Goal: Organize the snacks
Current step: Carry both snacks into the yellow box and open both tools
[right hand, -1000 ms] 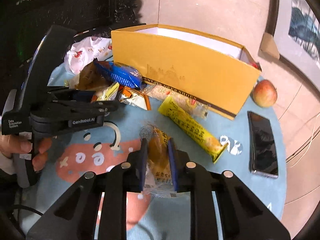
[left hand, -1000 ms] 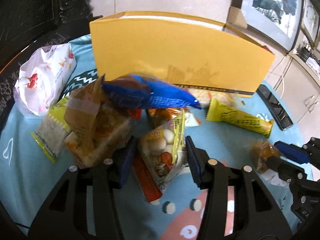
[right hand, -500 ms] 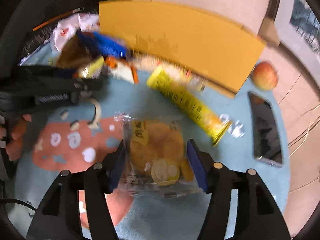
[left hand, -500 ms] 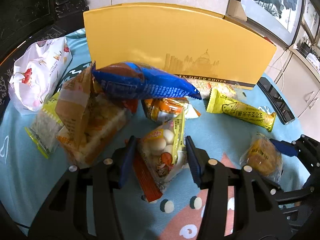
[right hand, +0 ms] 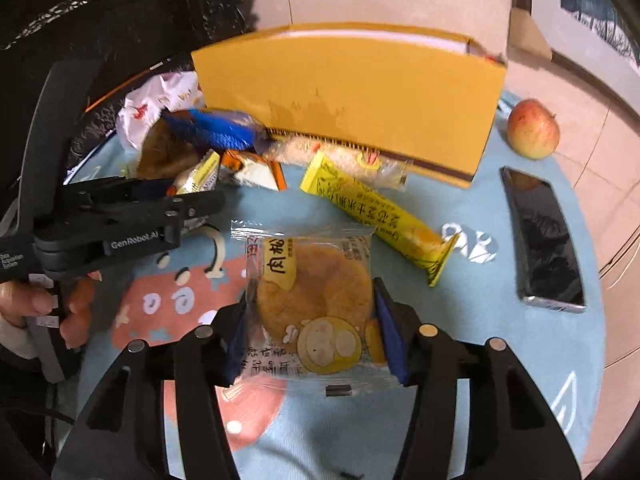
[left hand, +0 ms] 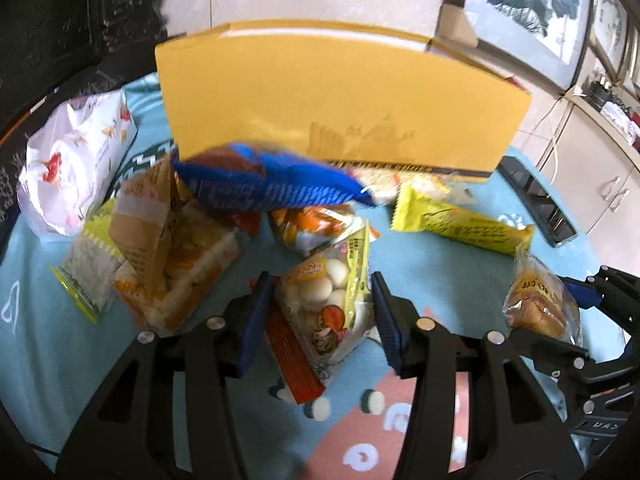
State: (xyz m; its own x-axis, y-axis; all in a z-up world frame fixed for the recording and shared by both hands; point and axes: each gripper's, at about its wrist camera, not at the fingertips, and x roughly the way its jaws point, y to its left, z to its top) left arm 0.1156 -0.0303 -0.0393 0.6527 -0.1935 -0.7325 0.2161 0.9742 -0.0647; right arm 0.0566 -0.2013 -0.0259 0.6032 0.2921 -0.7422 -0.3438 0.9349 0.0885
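While I am holding my left gripper [left hand: 318, 312] steady around the quail-egg packet [left hand: 334, 308], the real change is happening on my right. A second ago my right gripper [right hand: 310, 330] was pinching the round cake packet [right hand: 312, 304] edge-on; now that packet is lying flat and face-up between the jaws, which sprang wide and have just been closing again. The right pads are sitting at the wrapper's sides, so I am reading this as a fresh grasp across its width, though I cannot tell how firmly it is biting. My left pads are flanking the egg packet with a sliver of gap, so I am treating that tool as released around it. Both packets are still on the blue mat [right hand: 500, 360], short of the yellow box [right hand: 352, 96], so I am judging the sorting barely begun.
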